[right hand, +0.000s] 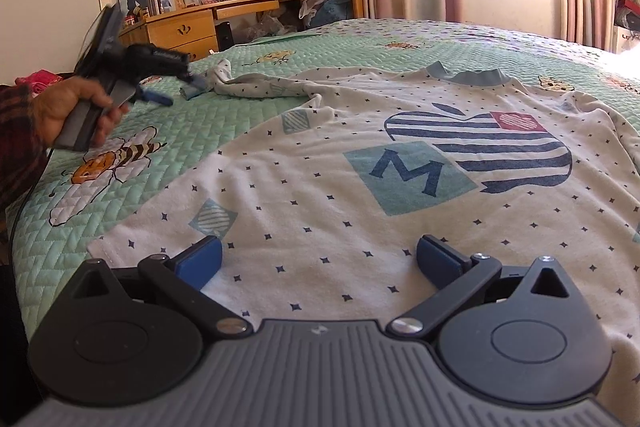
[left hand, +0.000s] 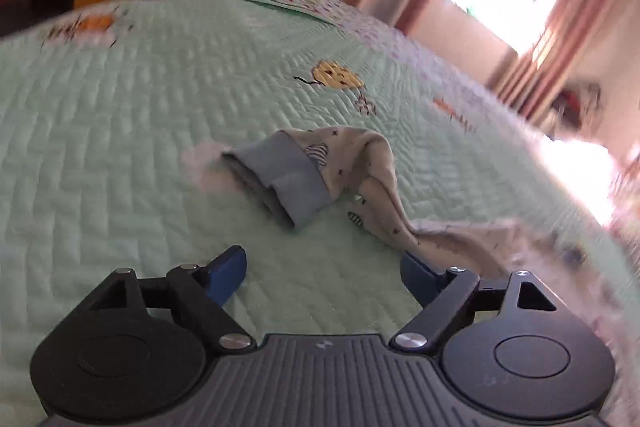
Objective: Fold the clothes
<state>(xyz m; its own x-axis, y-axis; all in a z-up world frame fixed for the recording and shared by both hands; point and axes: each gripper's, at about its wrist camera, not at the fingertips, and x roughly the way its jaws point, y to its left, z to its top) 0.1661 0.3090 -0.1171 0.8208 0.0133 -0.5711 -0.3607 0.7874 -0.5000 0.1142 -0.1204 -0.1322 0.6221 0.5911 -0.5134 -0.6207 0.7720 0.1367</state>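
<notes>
Sleeve (left hand: 320, 179) between desk (right hand: 188, 27) and shirt (right hand: 360, 195)

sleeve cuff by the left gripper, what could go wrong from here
1. The sleeve lies twisted and bunched behind its blue cuff; folding it in as it is would likely trap creases.
2. The left gripper is open with one of its fingers right against the sleeve cloth, so closing might catch the bunched sleeve, not the cuff.
3. The right gripper hangs open over the shirt hem; nothing pins the body, so a sleeve pull could drag it.
</notes>
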